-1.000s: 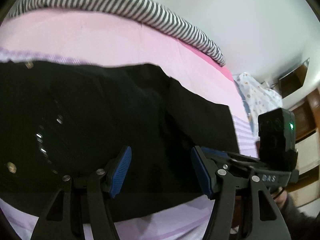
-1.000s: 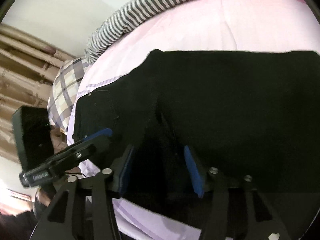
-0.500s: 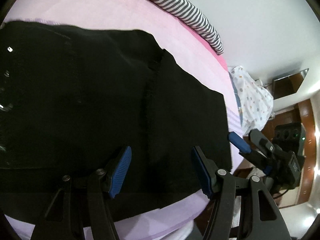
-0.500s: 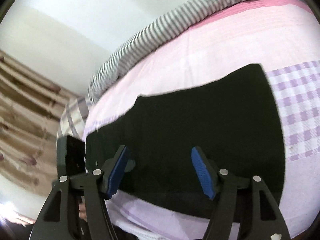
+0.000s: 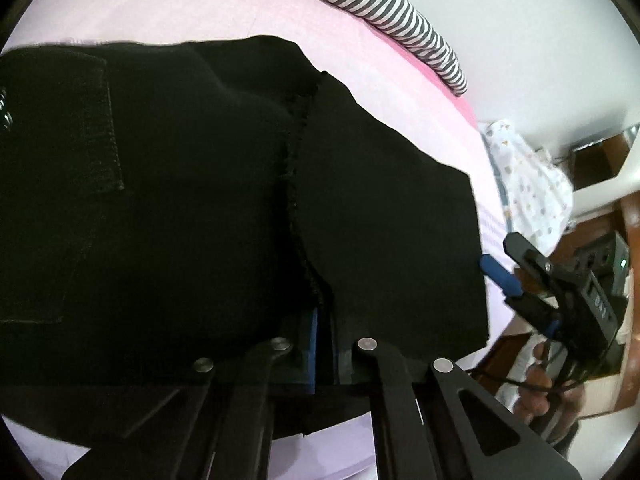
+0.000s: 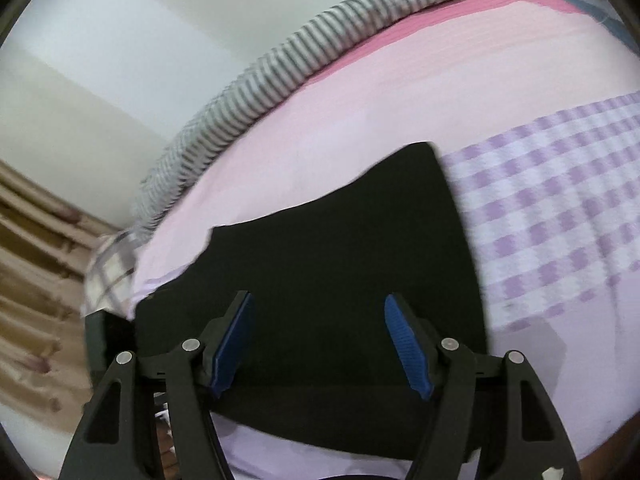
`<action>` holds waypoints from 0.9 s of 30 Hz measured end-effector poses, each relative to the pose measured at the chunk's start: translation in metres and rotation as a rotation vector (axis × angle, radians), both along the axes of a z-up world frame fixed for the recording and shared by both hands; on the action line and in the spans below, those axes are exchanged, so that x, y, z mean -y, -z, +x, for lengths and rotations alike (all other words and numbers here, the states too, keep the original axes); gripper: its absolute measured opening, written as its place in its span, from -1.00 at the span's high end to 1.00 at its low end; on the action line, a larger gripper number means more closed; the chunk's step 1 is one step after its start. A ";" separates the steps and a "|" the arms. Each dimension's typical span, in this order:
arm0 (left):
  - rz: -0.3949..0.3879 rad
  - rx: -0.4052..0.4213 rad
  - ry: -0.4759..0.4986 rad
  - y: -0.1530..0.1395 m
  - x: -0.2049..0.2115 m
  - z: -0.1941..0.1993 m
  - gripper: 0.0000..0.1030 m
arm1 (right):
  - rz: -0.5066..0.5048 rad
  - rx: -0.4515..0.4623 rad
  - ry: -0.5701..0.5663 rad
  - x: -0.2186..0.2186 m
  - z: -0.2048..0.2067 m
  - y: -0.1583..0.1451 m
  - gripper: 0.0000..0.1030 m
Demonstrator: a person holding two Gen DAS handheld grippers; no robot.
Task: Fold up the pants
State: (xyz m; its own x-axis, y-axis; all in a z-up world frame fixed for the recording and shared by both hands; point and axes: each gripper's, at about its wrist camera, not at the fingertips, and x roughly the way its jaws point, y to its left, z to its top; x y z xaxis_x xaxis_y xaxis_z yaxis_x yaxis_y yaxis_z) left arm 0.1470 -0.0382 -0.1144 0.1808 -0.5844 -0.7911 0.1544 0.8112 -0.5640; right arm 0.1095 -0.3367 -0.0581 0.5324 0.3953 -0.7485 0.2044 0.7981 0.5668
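Note:
Black pants (image 5: 200, 200) lie spread on a pink and lilac checked bed sheet (image 5: 192, 20). My left gripper (image 5: 324, 344) is shut on the near edge of the pants at the centre seam. The pants also show in the right wrist view (image 6: 340, 264), folded flat. My right gripper (image 6: 320, 340) is open and empty, held just above their near edge. It also shows at the right of the left wrist view (image 5: 516, 264), beside the pants' right edge.
A striped rolled blanket (image 6: 280, 72) runs along the bed's far side by the white wall. A plaid pillow (image 6: 112, 268) lies at the left, curtains (image 6: 32, 280) beyond. A dotted cloth (image 5: 528, 188) and wooden furniture (image 5: 600, 160) stand right of the bed.
My left gripper has closed on the pants' near edge at the seam. My right gripper has drawn back toward the pants' right edge and stays open.

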 end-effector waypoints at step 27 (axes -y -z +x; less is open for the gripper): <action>0.058 0.161 -0.104 -0.038 -0.055 -0.016 0.30 | -0.335 -0.129 -0.111 -0.041 0.003 0.021 -0.46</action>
